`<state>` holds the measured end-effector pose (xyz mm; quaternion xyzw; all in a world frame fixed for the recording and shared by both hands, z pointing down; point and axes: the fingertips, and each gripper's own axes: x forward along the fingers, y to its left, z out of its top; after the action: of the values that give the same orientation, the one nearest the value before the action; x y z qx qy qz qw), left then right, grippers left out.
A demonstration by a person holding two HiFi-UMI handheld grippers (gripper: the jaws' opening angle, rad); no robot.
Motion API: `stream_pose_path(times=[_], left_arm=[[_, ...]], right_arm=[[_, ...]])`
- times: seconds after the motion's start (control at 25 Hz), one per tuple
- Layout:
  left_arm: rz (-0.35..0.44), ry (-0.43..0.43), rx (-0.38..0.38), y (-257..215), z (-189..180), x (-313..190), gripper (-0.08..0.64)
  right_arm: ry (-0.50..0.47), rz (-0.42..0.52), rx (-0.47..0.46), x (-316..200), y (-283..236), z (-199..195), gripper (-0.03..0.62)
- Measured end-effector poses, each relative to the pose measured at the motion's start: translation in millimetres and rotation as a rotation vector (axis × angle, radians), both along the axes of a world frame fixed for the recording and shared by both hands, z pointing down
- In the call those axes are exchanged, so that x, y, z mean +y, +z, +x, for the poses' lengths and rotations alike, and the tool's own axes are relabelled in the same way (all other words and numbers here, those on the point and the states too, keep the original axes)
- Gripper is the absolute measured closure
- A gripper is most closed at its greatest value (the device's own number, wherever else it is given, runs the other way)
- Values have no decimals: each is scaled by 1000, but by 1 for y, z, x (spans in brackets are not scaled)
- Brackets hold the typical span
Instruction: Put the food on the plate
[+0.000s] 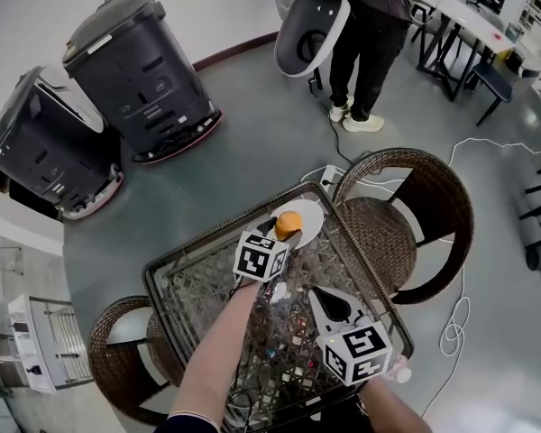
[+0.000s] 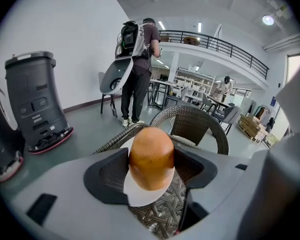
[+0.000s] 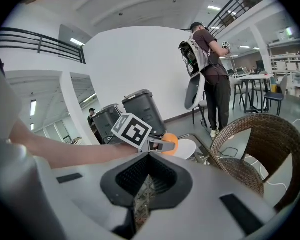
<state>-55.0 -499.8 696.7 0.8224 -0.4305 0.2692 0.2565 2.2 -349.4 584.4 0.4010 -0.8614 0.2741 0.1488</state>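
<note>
An orange, egg-shaped piece of food sits between the jaws of my left gripper, which is shut on it. It hangs just over a white plate at the far edge of the table. In the left gripper view the food fills the gap between the black pads, with the plate showing below it. The right gripper view shows the food and plate from the side. My right gripper is nearer me, to the right, shut with nothing in it.
The glass-topped wicker table has a brown wicker chair at its right and another at its left. Two black floor machines stand at the back left. A person stands beyond the table.
</note>
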Motion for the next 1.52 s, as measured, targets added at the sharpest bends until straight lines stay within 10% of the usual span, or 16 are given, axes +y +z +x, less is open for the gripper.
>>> stream_pose_path(times=[1.52], left_arm=[[14,66,-129,24,12,-9,267]], right_arm=[[30,-8,-42,-10,-3,4,588]])
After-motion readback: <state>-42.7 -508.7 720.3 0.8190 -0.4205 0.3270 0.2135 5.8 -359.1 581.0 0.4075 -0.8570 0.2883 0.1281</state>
